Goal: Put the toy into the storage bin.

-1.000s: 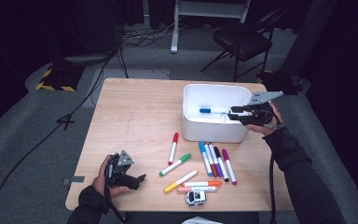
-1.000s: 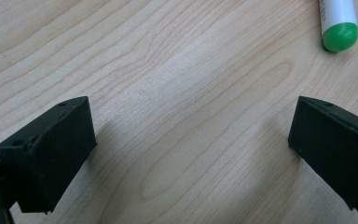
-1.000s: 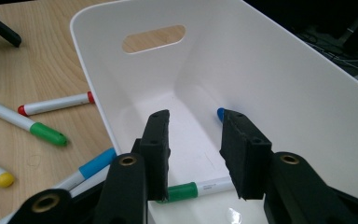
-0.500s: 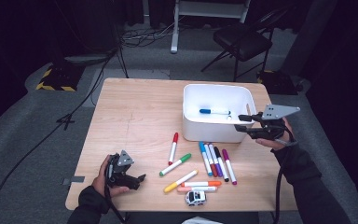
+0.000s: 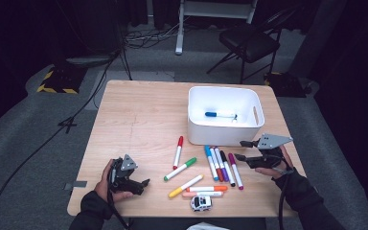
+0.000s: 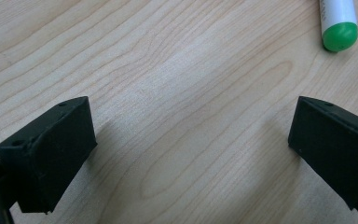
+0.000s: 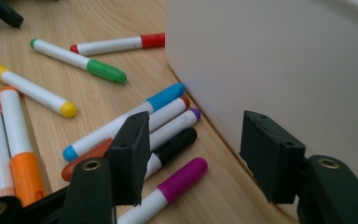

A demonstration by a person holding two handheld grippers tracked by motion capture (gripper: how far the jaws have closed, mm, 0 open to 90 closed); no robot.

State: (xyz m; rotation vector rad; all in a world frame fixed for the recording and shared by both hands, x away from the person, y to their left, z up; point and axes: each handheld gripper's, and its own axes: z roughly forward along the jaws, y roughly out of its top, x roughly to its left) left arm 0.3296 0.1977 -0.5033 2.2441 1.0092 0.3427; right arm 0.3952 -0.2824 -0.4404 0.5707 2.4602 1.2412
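A white bin [image 5: 223, 128] stands at the table's far right with a blue marker [image 5: 220, 115] lying inside. In front of it a row of markers [image 5: 221, 164] lies side by side: blue, red, purple, black and magenta [image 7: 182, 179]. My right gripper [image 5: 239, 149] hovers low just right of that row, beside the bin wall [image 7: 284, 70]. Its jaws have just been opening and nothing is between them [image 7: 193, 144]. My left gripper [image 5: 143, 186] rests at the near left, open over bare wood [image 6: 191, 140], with a green marker cap [image 6: 339, 35] just beyond it.
Loose markers lie mid-table: red [image 5: 178, 152], green [image 5: 180, 168], yellow [image 5: 186, 185] and orange [image 5: 206, 189]. A small toy car [image 5: 201, 202] sits by the near edge. The wooden table [image 5: 139, 115] is bare on its left half. A chair [image 5: 249, 43] stands beyond.
My right gripper has come away from the bin's right rim, toward the near side and down to the marker row, and its jaws stand wider. The left gripper has not moved.
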